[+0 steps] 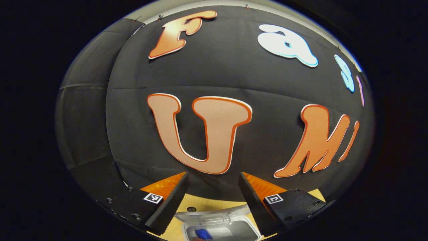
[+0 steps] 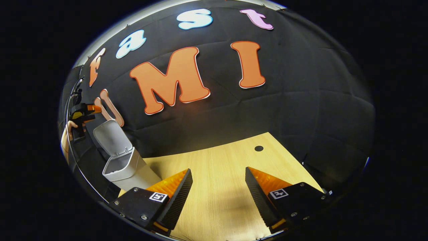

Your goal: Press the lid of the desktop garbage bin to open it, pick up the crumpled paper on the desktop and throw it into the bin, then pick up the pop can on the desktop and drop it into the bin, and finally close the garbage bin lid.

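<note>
Directly below the left tool (image 1: 213,197), whose fingers stand wide apart and empty, the grey plastic garbage bin (image 1: 245,231) sits open on the pale wooden desk (image 1: 200,203), a blue pop can (image 1: 203,233) lying inside it. Seen from the right tool (image 2: 219,194), also spread wide and holding nothing, the bin is far off to its left, its lid (image 2: 112,137) tilted upright, with the left tool above it.

A staged recording booth, not a lived-in room. Black cloth wall (image 2: 301,110) rises directly behind a pale wooden desktop (image 2: 220,174) and closes around its right edge. A small grey bin (image 2: 122,170), lid raised, stands at the desktop's left end.
</note>
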`<state>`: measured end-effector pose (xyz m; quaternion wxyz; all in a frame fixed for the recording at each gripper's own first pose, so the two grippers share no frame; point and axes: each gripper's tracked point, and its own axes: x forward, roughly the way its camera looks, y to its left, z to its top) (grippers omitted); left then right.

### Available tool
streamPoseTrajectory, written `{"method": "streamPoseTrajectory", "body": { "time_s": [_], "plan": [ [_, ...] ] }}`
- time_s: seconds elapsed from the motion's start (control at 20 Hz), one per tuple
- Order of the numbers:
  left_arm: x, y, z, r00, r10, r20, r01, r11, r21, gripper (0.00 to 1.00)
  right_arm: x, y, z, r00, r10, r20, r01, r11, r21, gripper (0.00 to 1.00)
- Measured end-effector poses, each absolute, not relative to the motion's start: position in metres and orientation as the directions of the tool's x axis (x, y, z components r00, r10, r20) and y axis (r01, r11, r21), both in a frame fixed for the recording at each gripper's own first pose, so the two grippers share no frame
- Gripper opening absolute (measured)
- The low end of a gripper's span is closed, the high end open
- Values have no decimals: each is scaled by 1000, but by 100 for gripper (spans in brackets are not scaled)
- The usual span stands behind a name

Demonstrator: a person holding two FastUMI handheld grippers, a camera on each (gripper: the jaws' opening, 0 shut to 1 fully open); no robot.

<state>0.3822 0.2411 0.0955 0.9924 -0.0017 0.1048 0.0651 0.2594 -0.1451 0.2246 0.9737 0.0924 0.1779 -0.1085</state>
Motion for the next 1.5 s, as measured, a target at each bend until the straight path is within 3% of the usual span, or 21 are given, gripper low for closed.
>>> {"method": "streamPoseTrajectory", "body": {
  "time_s": [0.4, 0.9, 1.5],
  "plan": [
    [384, 247, 22, 931, 110, -348, -130, 991, -36, 95, 258, -142, 206, 896, -162, -414, 248, 955, 162, 95],
    [306, 215, 3, 942, 25, -334, -51, 996, -67, 95, 260, -129, 208, 902, -93, -422, 177, 970, 164, 95],
    [239, 183, -70, 927, 25, -375, -50, 997, -56, 95, 248, -133, 207, 899, -28, -437, 98, 985, 140, 95]
  ]
}}
